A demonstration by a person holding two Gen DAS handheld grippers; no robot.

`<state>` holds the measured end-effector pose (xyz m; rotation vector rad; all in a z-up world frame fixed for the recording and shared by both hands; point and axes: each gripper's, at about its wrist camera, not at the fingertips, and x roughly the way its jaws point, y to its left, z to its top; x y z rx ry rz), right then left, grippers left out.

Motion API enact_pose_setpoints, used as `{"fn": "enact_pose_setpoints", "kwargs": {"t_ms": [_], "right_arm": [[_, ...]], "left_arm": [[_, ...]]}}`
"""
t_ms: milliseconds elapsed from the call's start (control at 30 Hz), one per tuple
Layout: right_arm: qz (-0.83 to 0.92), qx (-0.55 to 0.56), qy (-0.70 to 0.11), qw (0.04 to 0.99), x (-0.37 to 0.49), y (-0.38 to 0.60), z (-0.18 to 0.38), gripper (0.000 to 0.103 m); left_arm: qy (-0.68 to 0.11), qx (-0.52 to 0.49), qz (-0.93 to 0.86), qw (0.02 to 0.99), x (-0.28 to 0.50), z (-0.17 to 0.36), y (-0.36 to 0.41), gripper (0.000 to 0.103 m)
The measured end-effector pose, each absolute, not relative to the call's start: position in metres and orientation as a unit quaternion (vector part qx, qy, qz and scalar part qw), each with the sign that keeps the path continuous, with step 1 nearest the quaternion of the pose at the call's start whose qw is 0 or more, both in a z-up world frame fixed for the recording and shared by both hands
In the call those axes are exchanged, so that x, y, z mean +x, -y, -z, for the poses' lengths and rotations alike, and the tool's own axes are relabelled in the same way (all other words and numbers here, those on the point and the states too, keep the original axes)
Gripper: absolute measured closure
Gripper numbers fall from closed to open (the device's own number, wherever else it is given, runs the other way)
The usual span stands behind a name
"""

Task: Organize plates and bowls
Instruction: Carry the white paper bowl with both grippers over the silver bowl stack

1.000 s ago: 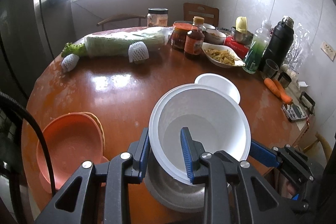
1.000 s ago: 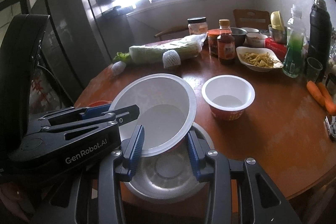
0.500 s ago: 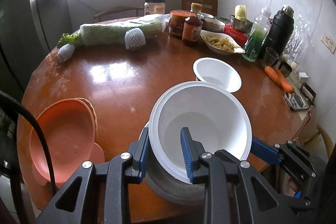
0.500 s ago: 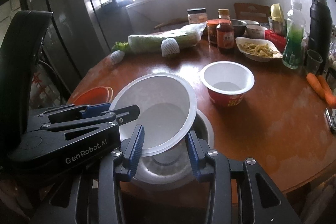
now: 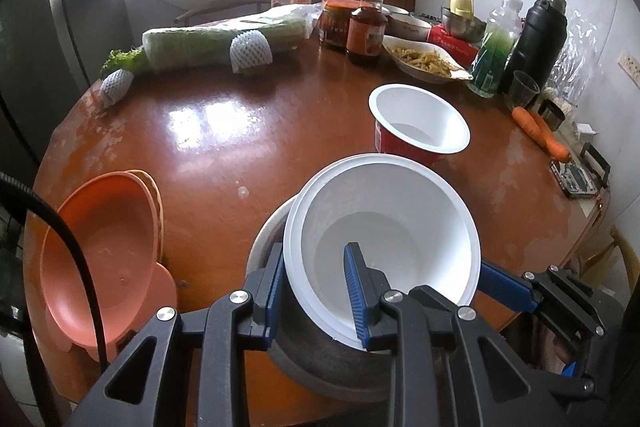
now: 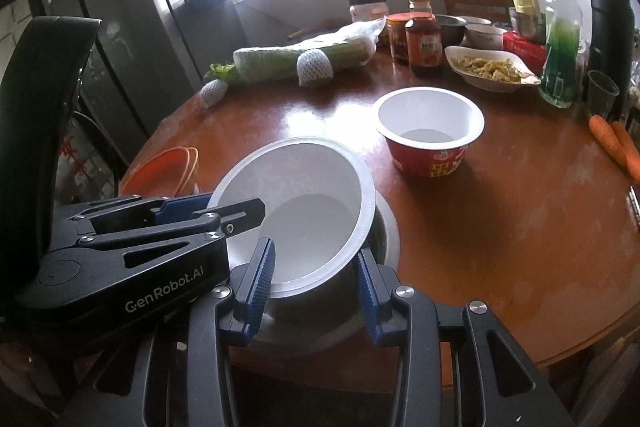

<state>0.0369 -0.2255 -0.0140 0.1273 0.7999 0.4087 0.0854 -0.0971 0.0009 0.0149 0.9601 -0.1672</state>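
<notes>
A: From the left wrist view, why does the white bowl point(image 5: 384, 223) sit so crooked?

B: Because the left tongs point(image 5: 316, 291) are clamped on its near rim, one blue pad outside the wall and one inside. Pinching the edge alone tips it. It hangs partly inside the grey metal bowl point(image 5: 320, 367) at the near edge of the worktop point(image 5: 240, 131), so I judge it is being nested there.

A: And the blue finger poking in from the right?

B: That belongs to the right tongs point(image 5: 506, 287), gripping the opposite rim. Two grips steady a wide, light bowl.

A: The orange plates point(image 5: 100, 247) to the left?

B: Stacked already, leaning at the edge, well apart from the bowls.

A: Now the right wrist view.

B: The right tongs point(image 6: 316, 277) hold the same white bowl point(image 6: 304, 211): one pad inside, one against the outer wall, closed on the rim. The left tongs point(image 6: 224, 211) come in from the left side onto the far rim. The red-sided bowl point(image 6: 430, 135) stands alone mid-worktop; probably it goes into the stack afterwards.
</notes>
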Motion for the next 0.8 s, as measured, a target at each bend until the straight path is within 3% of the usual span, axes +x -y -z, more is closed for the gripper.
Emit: {"fn": "enact_pose_setpoints", "kwargs": {"t_ms": [800], "right_arm": [[-0.187,0.048,-0.396,0.898,0.038,0.223,0.023,0.061]], "left_arm": [[-0.472,0.012,0.078,0.878,0.09,0.01,0.097,0.074]]}}
